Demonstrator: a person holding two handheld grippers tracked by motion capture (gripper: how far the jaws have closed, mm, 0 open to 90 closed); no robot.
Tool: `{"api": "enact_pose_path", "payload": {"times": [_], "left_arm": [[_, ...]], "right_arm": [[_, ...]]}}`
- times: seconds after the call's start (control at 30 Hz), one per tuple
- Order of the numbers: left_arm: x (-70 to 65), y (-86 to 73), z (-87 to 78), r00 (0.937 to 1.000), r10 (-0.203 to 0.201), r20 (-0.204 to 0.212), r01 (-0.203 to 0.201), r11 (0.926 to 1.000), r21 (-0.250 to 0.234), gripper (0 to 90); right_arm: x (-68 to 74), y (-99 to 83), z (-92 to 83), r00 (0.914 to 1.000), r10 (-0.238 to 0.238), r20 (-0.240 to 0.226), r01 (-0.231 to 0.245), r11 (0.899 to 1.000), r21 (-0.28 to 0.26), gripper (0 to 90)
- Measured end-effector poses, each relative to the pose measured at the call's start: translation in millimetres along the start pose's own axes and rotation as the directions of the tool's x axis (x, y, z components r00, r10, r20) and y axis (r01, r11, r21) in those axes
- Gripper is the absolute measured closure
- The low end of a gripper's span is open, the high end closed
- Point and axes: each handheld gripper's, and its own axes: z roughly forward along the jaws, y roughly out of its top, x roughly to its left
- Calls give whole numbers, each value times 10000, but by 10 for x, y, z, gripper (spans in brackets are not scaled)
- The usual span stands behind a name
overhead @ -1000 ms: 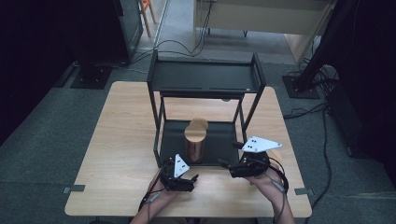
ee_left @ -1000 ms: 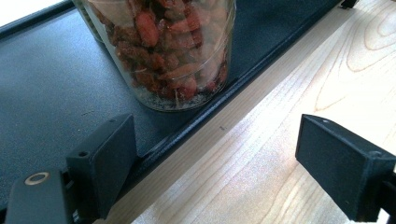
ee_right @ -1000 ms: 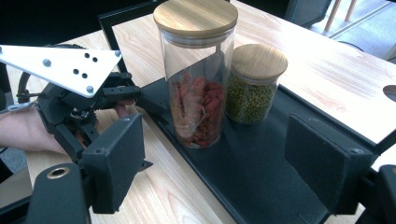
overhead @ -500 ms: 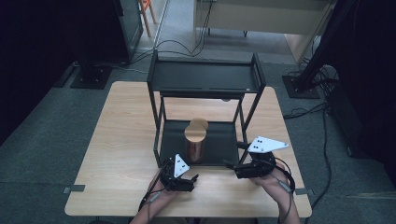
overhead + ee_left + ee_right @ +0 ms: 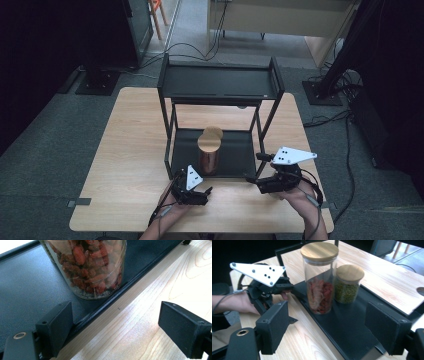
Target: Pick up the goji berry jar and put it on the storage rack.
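Observation:
A tall glass jar [image 5: 208, 155] of red dried fruit [image 5: 92, 265] with a wooden lid [image 5: 320, 251] stands near the front edge of the black rack's lower tray [image 5: 236, 155]. Right behind it is a shorter jar [image 5: 215, 132] of green beans [image 5: 348, 287]. My left gripper [image 5: 206, 192] lies on the table in front of the tray, open, jaws [image 5: 117, 322] wide apart and aimed at the tall jar's base. My right gripper [image 5: 251, 181] sits by the rack's front right leg, open [image 5: 337, 327]; its jaws have just been opening a little, with nothing between them.
The black two-tier rack has an upper shelf [image 5: 220, 82] over the jars and thin legs at the corners. The wooden table [image 5: 130, 150] has bare room left and right of the rack. Cables trail from both grippers toward the person.
My right gripper has shifted slightly to the right, beside the rack's front right leg. The left gripper and both jars have stayed where they were.

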Motion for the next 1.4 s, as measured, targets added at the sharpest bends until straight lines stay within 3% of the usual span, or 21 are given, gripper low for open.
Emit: {"api": "enact_pose_path", "payload": {"times": [0.37, 1.4], "left_arm": [[3, 1, 0, 10000, 4, -12, -4, 10000, 27, 128], [4, 1, -1, 10000, 21, -19, -20, 10000, 58, 128]], "right_arm": [[-69, -28, -128, 9996, -4, 291, 5, 10000, -24, 198], [-233, -144, -335, 9990, 78, 450, -79, 10000, 29, 198]]}}
